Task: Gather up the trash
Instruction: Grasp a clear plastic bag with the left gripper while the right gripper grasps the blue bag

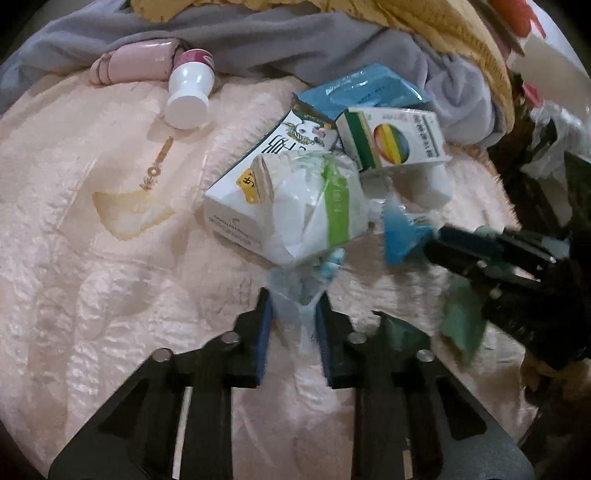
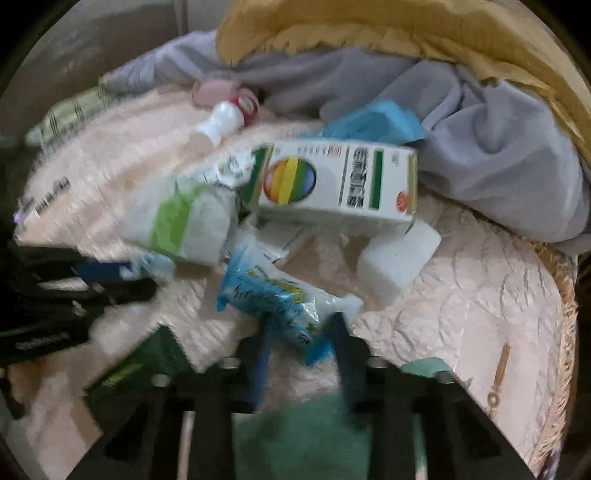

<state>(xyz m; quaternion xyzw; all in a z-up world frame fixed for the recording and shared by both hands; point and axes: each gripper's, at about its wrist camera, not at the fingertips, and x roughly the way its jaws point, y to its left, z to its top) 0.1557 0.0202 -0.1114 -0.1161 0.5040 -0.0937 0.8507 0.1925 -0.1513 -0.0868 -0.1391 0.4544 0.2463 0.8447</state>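
1. The left tongs (image 1: 294, 308) stood nearly closed, their blue pads pinching the thin clear tail of a crumpled white-and-green wrapper (image 1: 317, 210) lying on the bed.
2. The right tongs (image 2: 303, 330) were closed on a blue-printed plastic packet (image 2: 275, 295), gripping its near end.
3. Both grips sat on loose film edges, so in my judgement a slow, straight lift would serve best; a jerk could tear the film or slip it free.
4. The wrapper leaned against a white carton (image 1: 240, 188) and the rainbow-marked box (image 2: 332, 184), which might be dragged along.
5. The surface was a soft, quilted pink bedspread (image 1: 110, 258), rumpled and yielding.
6. Grey cloth (image 2: 498, 147) and a yellow blanket (image 2: 332, 29) were heaped behind; a white bottle (image 1: 188, 92) lay apart.
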